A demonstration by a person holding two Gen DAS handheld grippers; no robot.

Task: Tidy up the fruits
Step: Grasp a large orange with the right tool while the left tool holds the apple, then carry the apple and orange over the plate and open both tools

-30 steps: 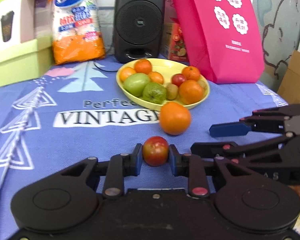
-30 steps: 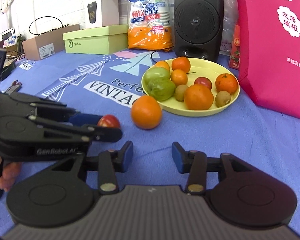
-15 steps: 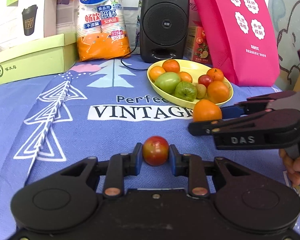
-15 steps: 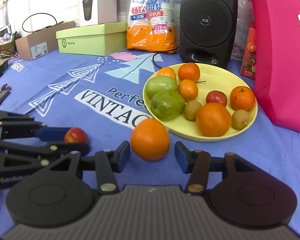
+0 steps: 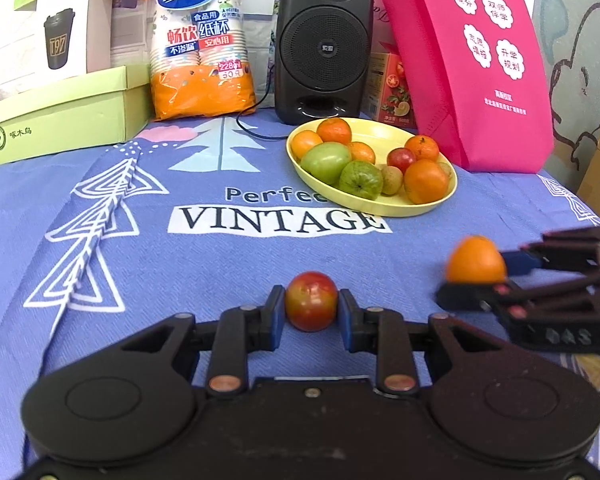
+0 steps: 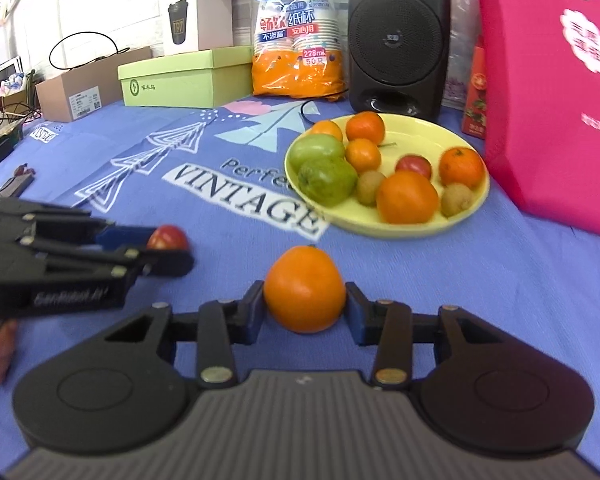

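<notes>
My left gripper (image 5: 311, 312) is shut on a small red tomato (image 5: 311, 301), held over the blue cloth in front of the plate. My right gripper (image 6: 305, 307) is shut on a large orange (image 6: 305, 288). The orange (image 5: 476, 259) also shows in the left wrist view, at the right, between the right gripper's fingers. The tomato (image 6: 167, 237) shows in the right wrist view at the left. A yellow plate (image 5: 428, 208) (image 6: 476, 200) behind holds several oranges, green fruits, kiwis and a red fruit.
A black speaker (image 5: 323, 44), a bag of paper cups (image 5: 202, 40), a green box (image 5: 60, 116) and a pink bag (image 5: 476, 60) stand along the back. A cable (image 5: 252, 128) lies near the plate. A brown carton (image 6: 88, 88) sits far left.
My right gripper has closed on the orange and drawn it back from the plate. My left gripper has pulled back and turned left, still holding the tomato.
</notes>
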